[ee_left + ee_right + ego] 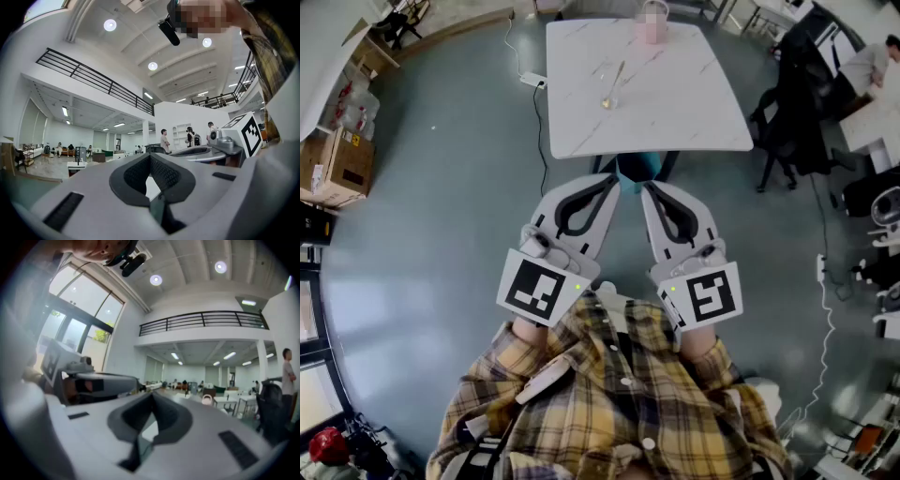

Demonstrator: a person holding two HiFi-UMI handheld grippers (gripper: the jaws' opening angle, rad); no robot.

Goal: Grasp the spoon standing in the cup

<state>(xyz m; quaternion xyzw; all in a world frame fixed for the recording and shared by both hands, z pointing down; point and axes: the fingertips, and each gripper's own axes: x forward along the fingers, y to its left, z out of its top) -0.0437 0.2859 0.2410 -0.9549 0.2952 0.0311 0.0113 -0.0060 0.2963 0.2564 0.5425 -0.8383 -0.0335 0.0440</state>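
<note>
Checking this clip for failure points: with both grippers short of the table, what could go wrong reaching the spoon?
Both the left gripper and right gripper are shut; arriving that way could knock the spoon rather than grip it. The spoon leans in a small clear cup, which a sideways push might tip.

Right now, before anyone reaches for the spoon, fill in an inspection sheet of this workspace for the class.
Surface: white marble table.
Job's things: spoon standing in cup, towards the table's left side.
Clutter: pink item at the far edge, blurred.
Grippers: left hand-held gripper and right hand-held gripper both shut, empty, short of the table.
Cables: black cable on the floor beside the table; white cable at right.
Surroundings: cardboard boxes, black chair, grey floor.
</note>
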